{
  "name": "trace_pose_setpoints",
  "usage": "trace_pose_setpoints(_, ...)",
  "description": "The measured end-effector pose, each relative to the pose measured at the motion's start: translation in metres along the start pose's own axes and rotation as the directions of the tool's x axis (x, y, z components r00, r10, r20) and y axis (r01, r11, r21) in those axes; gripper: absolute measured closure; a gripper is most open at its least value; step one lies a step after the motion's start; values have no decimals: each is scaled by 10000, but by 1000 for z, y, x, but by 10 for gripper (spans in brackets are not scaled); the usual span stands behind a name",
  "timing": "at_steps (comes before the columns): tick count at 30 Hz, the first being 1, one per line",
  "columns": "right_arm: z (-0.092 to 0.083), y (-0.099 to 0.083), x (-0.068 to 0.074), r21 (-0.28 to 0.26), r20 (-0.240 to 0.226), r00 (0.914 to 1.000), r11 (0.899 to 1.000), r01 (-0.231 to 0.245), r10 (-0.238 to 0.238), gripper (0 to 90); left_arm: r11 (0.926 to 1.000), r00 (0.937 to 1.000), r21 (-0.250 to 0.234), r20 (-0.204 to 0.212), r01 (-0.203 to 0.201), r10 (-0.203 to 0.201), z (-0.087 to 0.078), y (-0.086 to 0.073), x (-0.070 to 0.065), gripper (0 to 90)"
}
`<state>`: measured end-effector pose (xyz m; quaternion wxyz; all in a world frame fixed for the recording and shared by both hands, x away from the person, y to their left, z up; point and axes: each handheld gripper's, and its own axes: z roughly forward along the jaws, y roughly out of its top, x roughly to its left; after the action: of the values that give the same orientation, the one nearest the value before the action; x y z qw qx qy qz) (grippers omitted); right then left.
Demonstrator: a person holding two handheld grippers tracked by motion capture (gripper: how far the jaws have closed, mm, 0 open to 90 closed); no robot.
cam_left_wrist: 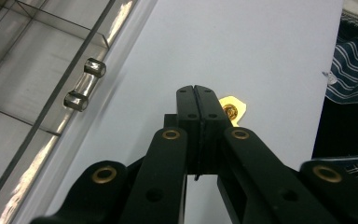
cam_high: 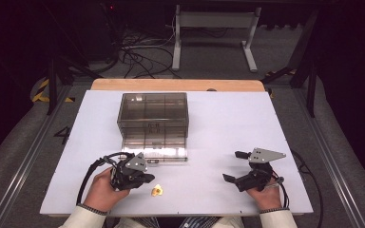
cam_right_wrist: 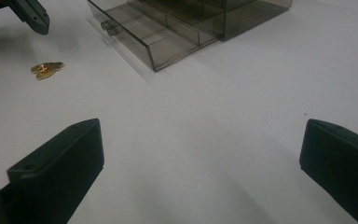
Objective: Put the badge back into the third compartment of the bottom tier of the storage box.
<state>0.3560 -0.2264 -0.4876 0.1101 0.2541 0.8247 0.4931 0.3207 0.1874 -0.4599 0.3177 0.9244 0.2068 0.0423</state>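
Note:
A small gold, flat piece [cam_high: 157, 191] lies on the white table near the front edge. My left gripper [cam_high: 149, 178] is shut just left of it, with nothing between its jaws. In the left gripper view the closed tips [cam_left_wrist: 196, 89] sit right beside the gold piece [cam_left_wrist: 233, 108], which lies on the table partly behind them. My right gripper [cam_high: 232, 166] rests at the front right, wide open and empty. Its view shows both jaws spread over bare table [cam_right_wrist: 200, 135], with the gold piece [cam_right_wrist: 46, 70] far off at the left.
A smoky clear drawer box [cam_high: 153, 111] stands mid-table. Its bottom drawer [cam_high: 155, 148] is pulled out toward me, divided into compartments, with a small handle [cam_left_wrist: 86, 84]. The table's front edge [cam_high: 176, 212] lies close to both hands. A person's striped clothing [cam_left_wrist: 352, 70] is nearby.

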Motion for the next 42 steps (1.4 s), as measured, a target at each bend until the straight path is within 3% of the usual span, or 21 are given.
trace_pose_setpoints(9, 0, 0, 0, 12, 6, 10000, 10000, -7, 7, 2, 9999, 9996, -97, 262, 94, -92, 4, 0, -5, 898)
trace_pose_setpoints(14, 0, 0, 0, 18, 8, 10000, 10000, -5, 5, 2, 9999, 9988, -99, 485, -85, 90, 6, 1, -9, 895)
trace_pose_setpoints(17, 0, 0, 0, 18, 2, 10000, 10000, -9, 9, 2, 10000, 9970, 35, 769, -27, 24, 10, 2, -10, 776)
trace_pose_setpoints(23, 0, 0, 0, 16, -5, 10000, 10000, -13, 13, 2, 9988, 9959, 452, 894, -170, 129, 22, 2, -13, 743)
trace_pose_setpoints(30, 0, 0, 0, 40, 4, 10000, 10000, 1, -1, 2, 9962, 9964, 771, 779, -395, 335, 29, 3, -17, 749)
trace_pose_setpoints(36, 1, 0, 0, 72, 7, 10000, 10000, -26, 26, 3, 9945, 9973, 851, 472, -608, 570, 30, 4, -20, 788)
trace_pose_setpoints(42, 1, 0, 0, 71, 28, 10000, 10000, -2, 2, 3, 9950, 9969, 742, 473, -668, 634, 28, 3, -20, 811)
